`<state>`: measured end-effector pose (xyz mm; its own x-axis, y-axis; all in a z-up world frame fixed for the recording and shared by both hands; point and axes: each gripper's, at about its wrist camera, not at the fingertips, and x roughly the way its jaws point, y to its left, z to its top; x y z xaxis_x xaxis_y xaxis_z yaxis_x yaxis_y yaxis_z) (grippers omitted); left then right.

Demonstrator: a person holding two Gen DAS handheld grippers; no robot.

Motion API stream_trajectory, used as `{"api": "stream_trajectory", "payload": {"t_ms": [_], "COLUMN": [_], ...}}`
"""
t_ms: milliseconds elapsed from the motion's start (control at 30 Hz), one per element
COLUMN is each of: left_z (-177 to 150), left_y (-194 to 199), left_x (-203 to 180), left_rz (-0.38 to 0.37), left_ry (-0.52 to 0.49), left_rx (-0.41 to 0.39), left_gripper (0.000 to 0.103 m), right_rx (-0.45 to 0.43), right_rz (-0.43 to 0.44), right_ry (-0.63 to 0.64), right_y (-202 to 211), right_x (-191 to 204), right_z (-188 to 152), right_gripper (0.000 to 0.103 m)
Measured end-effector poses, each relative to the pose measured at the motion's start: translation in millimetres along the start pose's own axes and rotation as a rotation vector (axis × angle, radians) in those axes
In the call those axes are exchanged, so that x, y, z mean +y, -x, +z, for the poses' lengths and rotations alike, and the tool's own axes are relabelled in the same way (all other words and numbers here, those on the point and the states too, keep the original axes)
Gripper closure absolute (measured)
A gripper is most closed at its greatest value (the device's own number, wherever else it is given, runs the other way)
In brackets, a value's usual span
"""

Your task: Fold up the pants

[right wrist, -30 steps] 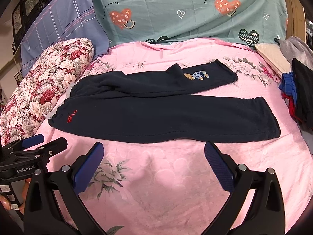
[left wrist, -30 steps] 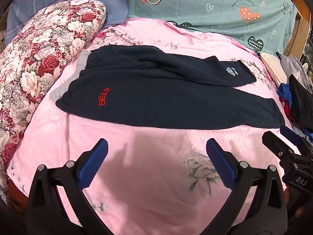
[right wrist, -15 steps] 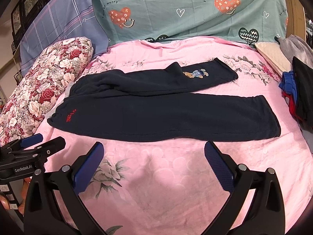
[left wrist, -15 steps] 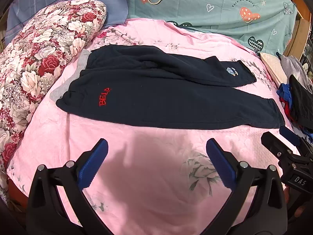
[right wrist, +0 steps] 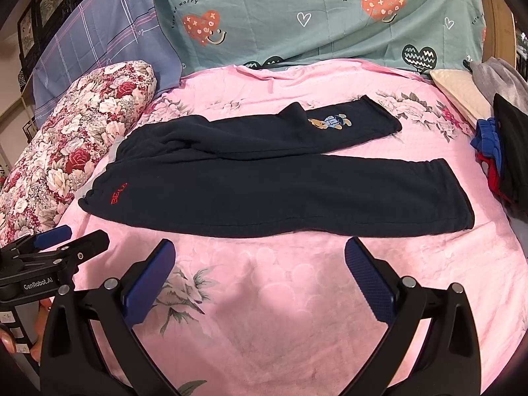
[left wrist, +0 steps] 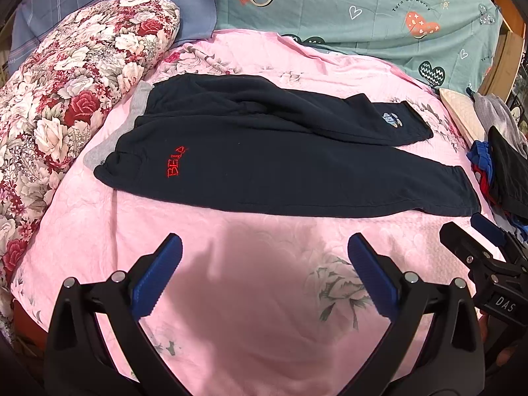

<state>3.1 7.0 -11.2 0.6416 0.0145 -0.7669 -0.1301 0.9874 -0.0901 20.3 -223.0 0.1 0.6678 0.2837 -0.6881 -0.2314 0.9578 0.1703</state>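
Since the earlier pictures we find almost nothing shifted: both views have crept only slightly, and the pants lie as they did. They are spread lengthwise across the pink bed, waistband toward the floral pillow and cuffs away from it. The leg nearer us lies flat and straight; the farther one, with the small bear patch, angles off and is rumpled near the crotch, so we judge the pants are laid out ready for a first fold, leg onto leg, which is not yet made.

Our left claw hovers over bare sheet on the near side of the pants, jaws wide apart and holding nothing. Our right claw does the same, equally wide and empty, closer to the cuff end. We read this spacing as deliberate: one tool for each end of the long garment, open wide enough to take thick fleece.

A heap of other clothes sits beyond the cuffs, just beside them; whether it touches the hem we cannot quite tell through the lens curve. It could snag a careless lift
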Motion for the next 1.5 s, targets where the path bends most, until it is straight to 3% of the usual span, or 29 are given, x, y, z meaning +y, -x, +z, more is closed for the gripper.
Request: {"api": "stream_trajectory", "payload": {"t_ms": [967, 1100, 1300, 1500], "left_z": [3, 12, 20, 27], "left_y": [-7, -22, -47, -47], "left_x": [2, 21, 82, 133], "left_rz": [-0.009, -0.030, 0.020, 0.085], "left_ry": [0.007, 0.047, 0.189, 0.273], "left_rx": [0.016, 0.051, 0.111, 0.095], "left_gripper": [0.002, 0.002, 0.002, 0.004], "right_rx": [0.006, 0.013, 0.021, 0.048], "right_rz": [-0.020, -0.030, -0.066, -0.105], "right_ry": [0.011, 0.015, -0.043, -0.106], "right_y": [-4, -7, -13, -27], "right_x": [3, 1, -20, -37], "right_z": [-1, 1, 8, 14], "right_gripper": [0.001, 0.001, 0.001, 0.001]}}
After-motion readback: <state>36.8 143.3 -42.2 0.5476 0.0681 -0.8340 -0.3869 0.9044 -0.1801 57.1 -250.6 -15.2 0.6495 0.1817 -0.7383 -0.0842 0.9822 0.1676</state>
